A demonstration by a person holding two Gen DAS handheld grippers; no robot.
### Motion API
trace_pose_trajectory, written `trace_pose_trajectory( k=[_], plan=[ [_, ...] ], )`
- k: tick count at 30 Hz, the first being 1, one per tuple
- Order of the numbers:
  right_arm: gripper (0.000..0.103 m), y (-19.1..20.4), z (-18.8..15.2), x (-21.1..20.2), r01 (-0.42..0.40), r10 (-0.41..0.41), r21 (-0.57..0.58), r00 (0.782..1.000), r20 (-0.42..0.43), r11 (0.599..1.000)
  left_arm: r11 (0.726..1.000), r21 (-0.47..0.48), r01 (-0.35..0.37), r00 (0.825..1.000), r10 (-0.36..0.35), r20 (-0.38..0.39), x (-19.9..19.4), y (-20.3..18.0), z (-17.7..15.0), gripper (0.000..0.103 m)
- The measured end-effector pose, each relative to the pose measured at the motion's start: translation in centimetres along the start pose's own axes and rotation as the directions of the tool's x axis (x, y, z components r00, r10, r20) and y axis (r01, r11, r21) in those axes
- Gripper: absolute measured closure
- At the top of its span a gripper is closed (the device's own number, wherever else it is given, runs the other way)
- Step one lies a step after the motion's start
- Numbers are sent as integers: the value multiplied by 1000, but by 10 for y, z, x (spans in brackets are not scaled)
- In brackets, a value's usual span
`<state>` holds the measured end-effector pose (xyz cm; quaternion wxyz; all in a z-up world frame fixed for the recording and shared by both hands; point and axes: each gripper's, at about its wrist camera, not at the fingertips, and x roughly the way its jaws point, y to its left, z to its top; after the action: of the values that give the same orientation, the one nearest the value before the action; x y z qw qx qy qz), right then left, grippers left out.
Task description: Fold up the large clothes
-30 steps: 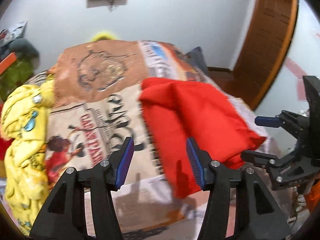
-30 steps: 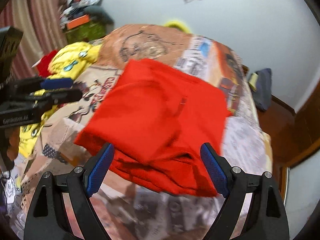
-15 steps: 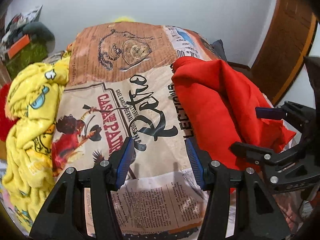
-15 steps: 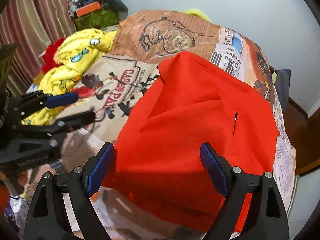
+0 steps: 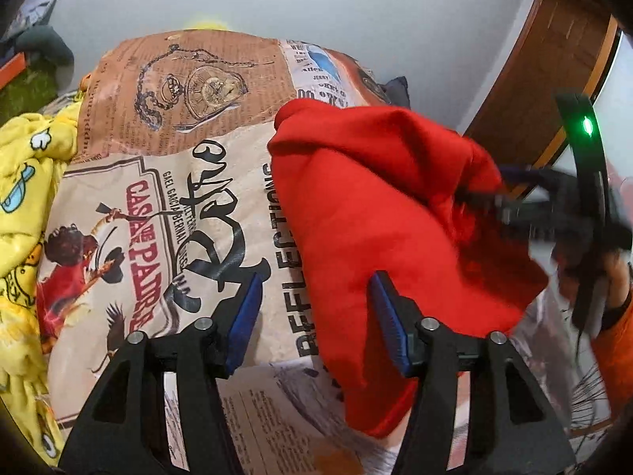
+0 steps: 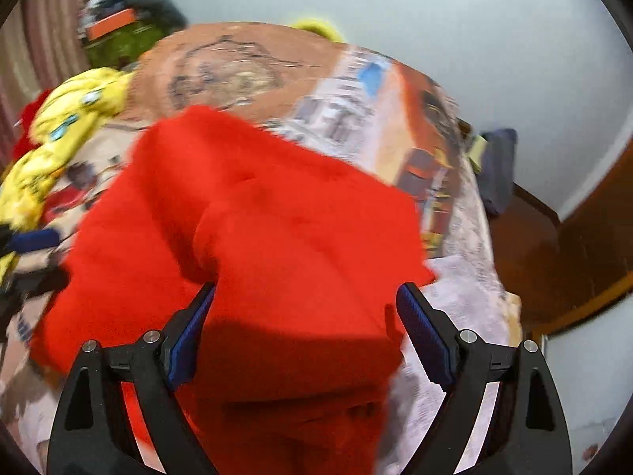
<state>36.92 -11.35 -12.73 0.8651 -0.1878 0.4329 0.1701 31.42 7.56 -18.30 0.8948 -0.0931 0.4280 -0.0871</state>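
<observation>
A folded red garment (image 5: pixel 379 213) lies bunched on the right half of a bed with a printed cover (image 5: pixel 190 206). My left gripper (image 5: pixel 314 316) is open and empty, above the garment's left edge. In the right wrist view the red garment (image 6: pixel 269 237) fills the middle, blurred. My right gripper (image 6: pixel 304 336) is open wide, with the cloth rising between and under its fingers. In the left wrist view the right gripper (image 5: pixel 526 194) pushes into the garment's right side; its tips are hidden in the folds.
A yellow cartoon-print cloth (image 5: pixel 23 213) is heaped along the bed's left side, also visible in the right wrist view (image 6: pixel 59 130). A brown wooden door (image 5: pixel 554 79) stands to the right. A dark blue item (image 6: pixel 494 166) lies past the bed's far right edge.
The right gripper has moved forward into the red garment, pushing it up into a hump. The left view has come closer to the bed; both grippers stay open.
</observation>
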Motion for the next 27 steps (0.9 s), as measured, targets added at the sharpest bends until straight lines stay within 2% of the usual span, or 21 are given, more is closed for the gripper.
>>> trace_pose_trajectory(
  k=[3,5,7,11,13,17,21,25,27],
  plan=[
    [17,-18,16,3,99,-100,33,995,16,995,999,23,-32,999,31,13,2,0,-2,38],
    [17,-31,28,4,246,-248,54,969,23,968,997,42,-58,998,57,14,3,0,-3,36],
    [18,-42,34,1,295,-297,73,955,14,953,996,55,-71,997,70,12,4,1,-4,35],
    [18,-53,29,-31,134,-146,140,986,79,981,995,67,-68,998,68,14,1,4,-2,35],
    [17,-55,23,-47,9,-27,169,994,106,986,995,65,-71,997,70,17,-1,4,1,36],
    [16,-42,11,-56,-165,149,174,983,106,971,997,52,-63,997,60,58,-8,-1,15,36],
    [16,-23,-4,-39,-217,211,166,976,53,962,998,51,-40,998,37,59,-3,-11,29,36],
    [16,-15,-28,-6,-203,219,204,974,-55,958,998,55,-13,999,15,-33,20,-18,24,36],
    [16,-19,-43,5,-202,231,243,968,-99,949,997,72,-10,999,14,-52,25,-19,16,34]
  ],
)
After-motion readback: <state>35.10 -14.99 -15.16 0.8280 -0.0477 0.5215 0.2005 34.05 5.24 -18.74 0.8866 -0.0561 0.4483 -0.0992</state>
